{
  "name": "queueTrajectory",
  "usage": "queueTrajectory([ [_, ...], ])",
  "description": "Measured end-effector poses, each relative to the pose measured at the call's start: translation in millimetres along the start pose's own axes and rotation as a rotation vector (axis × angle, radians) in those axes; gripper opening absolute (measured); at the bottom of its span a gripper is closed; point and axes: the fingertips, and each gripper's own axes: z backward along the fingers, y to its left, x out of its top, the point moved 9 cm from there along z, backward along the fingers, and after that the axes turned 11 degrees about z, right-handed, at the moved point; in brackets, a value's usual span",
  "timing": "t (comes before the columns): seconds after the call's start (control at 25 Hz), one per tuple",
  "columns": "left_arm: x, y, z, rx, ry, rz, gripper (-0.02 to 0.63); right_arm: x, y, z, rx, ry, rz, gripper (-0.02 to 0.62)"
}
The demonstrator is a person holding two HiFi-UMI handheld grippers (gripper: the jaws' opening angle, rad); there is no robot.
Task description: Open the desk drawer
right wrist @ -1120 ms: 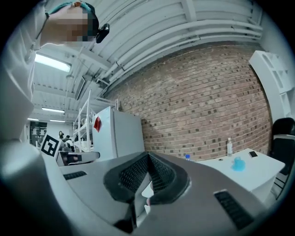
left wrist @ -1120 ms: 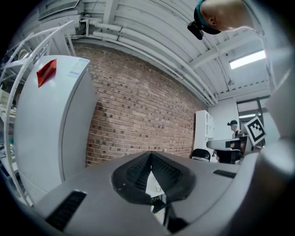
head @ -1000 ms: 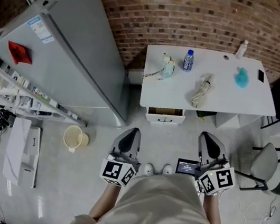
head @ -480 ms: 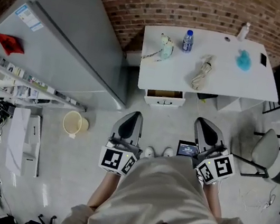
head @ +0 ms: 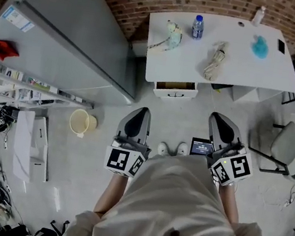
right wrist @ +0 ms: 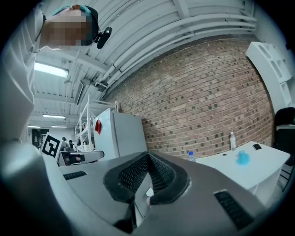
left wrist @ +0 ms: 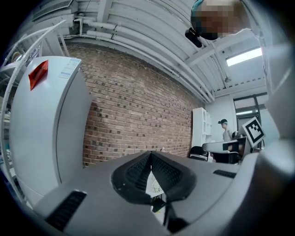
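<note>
- Ahead of both your grippers, across a stretch of floor, the desk drawer [head: 175, 89] hangs under the near edge of the white desk [head: 241, 69], at its left end.
- It stands out past the desktop edge with its brown inside showing from above. I judge it at least partly open; whether it can slide further, the view does not settle.
- Its front runs crosswise, parallel to the desk edge, so its travel is straight toward you.
- Your left gripper [head: 143, 111] sits nearer the drawer's line; your right gripper [head: 218, 119] is further off to the side.
- Both grippers have their jaws pressed together with nothing between them, and both point level at the brick wall.
- On the left, the grey fridge [head: 66, 32] stands just beside the desk, leaving little room there. The chair [head: 284, 151] and the bucket [head: 80, 122] are well apart from the path.
</note>
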Motion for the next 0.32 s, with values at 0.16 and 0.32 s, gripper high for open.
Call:
queueTrajectory([
  [0.16,-3.4,0.9,-0.6,-0.011,0.015,0.013,0.008,-2.2,1.0,-2.8,0.002,0.006,-0.008,0.026],
  [0.32,-8.5,6.1,-0.7,-0.017,0.022,0.026,0.008,-3.5,2.1,-9.8,0.007,-0.003,-0.004,0.026],
])
